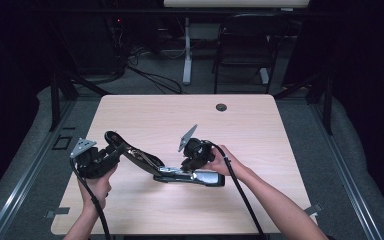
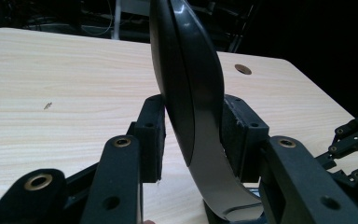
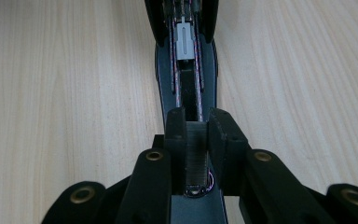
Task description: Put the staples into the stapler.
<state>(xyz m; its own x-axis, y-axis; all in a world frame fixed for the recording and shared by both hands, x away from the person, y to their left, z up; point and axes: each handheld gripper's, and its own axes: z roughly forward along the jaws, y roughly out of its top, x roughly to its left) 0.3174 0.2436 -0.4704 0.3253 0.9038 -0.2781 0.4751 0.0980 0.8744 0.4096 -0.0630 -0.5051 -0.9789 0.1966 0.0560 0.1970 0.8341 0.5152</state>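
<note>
Gripping the stapler's raised lid [image 2: 186, 93] lower left, your left gripper [image 1: 111, 152] clamped, right gripper [image 3: 196, 135] pinching a staple strip [image 3: 196, 154] lower centre.

This is looking like a lab or recording studio rather than a home. Black curtains [image 1: 365, 75] are hanging around the work area, leaving it dark beyond the left gripper [image 1: 111, 156] and the right gripper [image 1: 192, 162]. A bare light-wood table [image 1: 150, 112] with a cable grommet hole [image 1: 221, 107] is sitting under the two grippers. Behind them, past the table's far edge, loose cables [image 1: 150, 75] are trailing over grey carpet, a black folding chair [image 1: 245, 50] is standing, and a white desk leg [image 1: 187, 50] is rising.
</note>
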